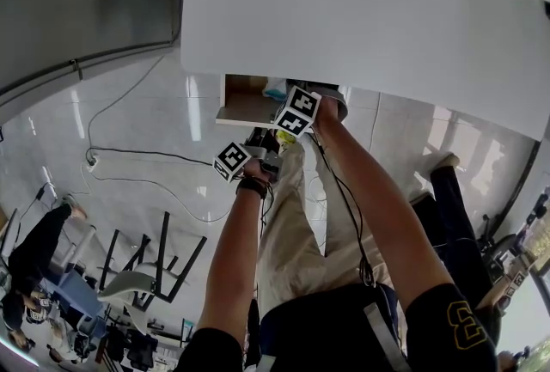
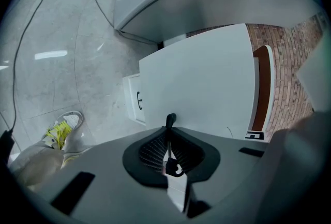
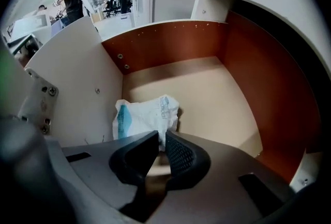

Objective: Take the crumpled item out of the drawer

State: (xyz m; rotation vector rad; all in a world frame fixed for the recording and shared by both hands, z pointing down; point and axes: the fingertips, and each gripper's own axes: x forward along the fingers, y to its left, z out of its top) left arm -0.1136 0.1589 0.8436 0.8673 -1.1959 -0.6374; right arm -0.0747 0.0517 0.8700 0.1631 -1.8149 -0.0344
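A crumpled white plastic bag with teal print (image 3: 146, 114) lies on the pale bottom of an open wooden drawer with red-brown walls (image 3: 176, 44), close against its left side. The right gripper (image 3: 161, 137) points into the drawer, its jaws a narrow gap apart, with the bag just beyond their tips and not pinched. The left gripper (image 2: 169, 119) is held outside the drawer, above the glossy grey tiled floor (image 2: 46, 62), its jaws pressed together on nothing.

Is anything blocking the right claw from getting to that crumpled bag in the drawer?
Nothing visible does. The crumpled bag lies alone on the floor of the drawer, by its white side wall, just past the tips of the right claw, whose jaws stand slightly apart. The drawer is pulled out.
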